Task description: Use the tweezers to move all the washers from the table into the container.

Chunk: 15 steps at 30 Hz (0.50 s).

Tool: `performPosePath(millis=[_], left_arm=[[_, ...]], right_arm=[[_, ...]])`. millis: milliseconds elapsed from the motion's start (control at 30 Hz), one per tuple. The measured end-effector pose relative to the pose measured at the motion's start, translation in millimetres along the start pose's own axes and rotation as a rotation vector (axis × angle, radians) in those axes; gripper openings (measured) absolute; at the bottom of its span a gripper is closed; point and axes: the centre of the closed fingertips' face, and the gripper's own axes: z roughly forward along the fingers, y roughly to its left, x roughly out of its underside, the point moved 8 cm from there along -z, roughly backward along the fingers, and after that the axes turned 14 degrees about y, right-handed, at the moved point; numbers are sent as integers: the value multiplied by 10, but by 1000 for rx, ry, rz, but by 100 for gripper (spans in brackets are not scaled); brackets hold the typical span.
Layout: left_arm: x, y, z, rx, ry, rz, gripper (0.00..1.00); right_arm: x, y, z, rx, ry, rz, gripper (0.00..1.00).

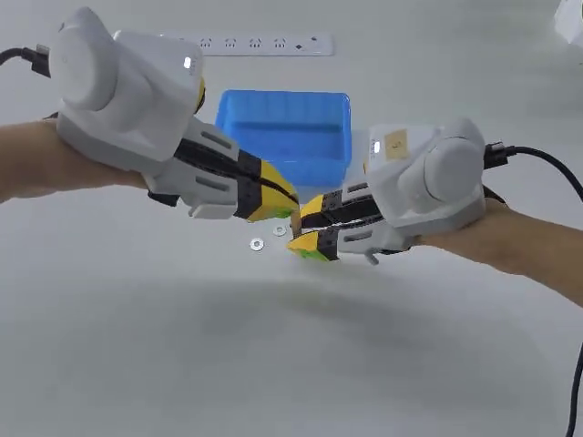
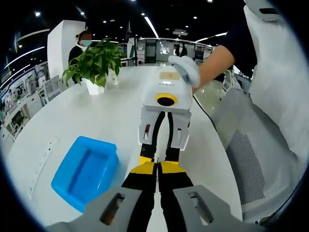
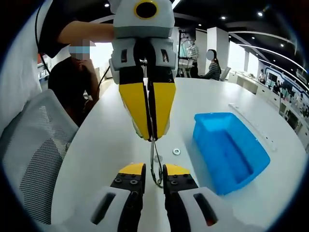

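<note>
Tweezers (image 3: 152, 147): clenched in left gripper (image 1: 290, 206), lower end between right gripper's (image 3: 154, 170) narrowed jaws, hold untellable; washers (image 1: 256, 244) on tabletop (image 1: 273, 355) just left, container (image 1: 284, 96) far; advise steadying both grippers, lowering tips squarely.

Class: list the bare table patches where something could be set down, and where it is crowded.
Bare: the wide near table below both grippers; the narrow band between container and power strip. Crowded: the middle, where left gripper and right gripper meet by the washers, just before the container.
</note>
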Motion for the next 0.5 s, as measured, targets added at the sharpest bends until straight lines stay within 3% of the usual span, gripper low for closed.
performPosePath(millis=[500], left_arm=[[20,28,7,-6,3,12,4]], right_arm=[[50,-7,55,10,38,-50,11]])
